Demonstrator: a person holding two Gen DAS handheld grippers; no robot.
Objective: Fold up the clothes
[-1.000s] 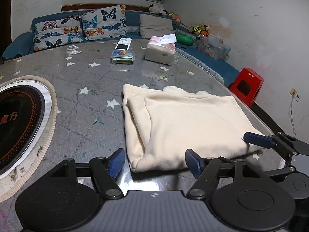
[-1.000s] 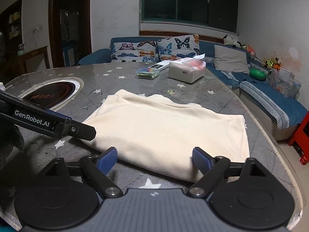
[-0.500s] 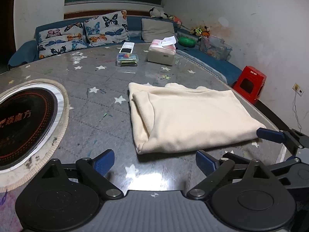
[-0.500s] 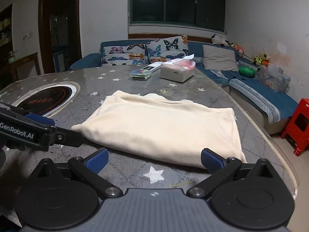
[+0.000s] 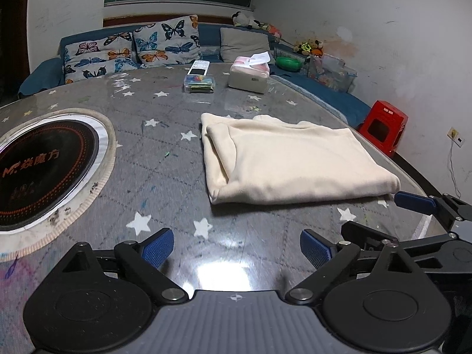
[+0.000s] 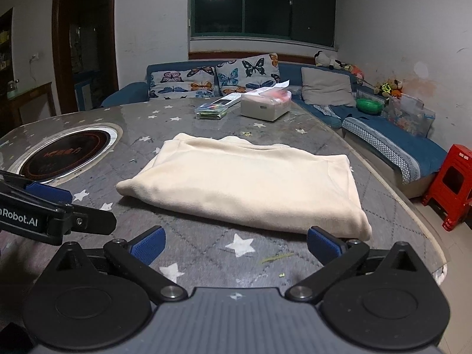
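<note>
A cream garment [image 5: 289, 159] lies folded into a flat rectangle on the grey star-patterned table [image 5: 165, 177]; it also shows in the right wrist view [image 6: 247, 183]. My left gripper [image 5: 236, 249] is open and empty, a short way back from the garment's near edge. My right gripper [image 6: 236, 246] is open and empty, just short of the garment's near right corner. A blue finger of the right gripper shows in the left wrist view [image 5: 413, 202], and the left gripper's arm shows at the left of the right wrist view [image 6: 44, 212].
A round induction hob [image 5: 38, 171] is set into the table at the left. A tissue box [image 5: 249, 76], a small clear box [image 5: 199, 84] and a remote [image 5: 198, 67] stand at the far side. A sofa with butterfly cushions [image 5: 132, 50] lies behind, a red stool [image 5: 383, 124] at right.
Both grippers have drawn back from the folded garment and risen a little. The garment lies still on the table.
</note>
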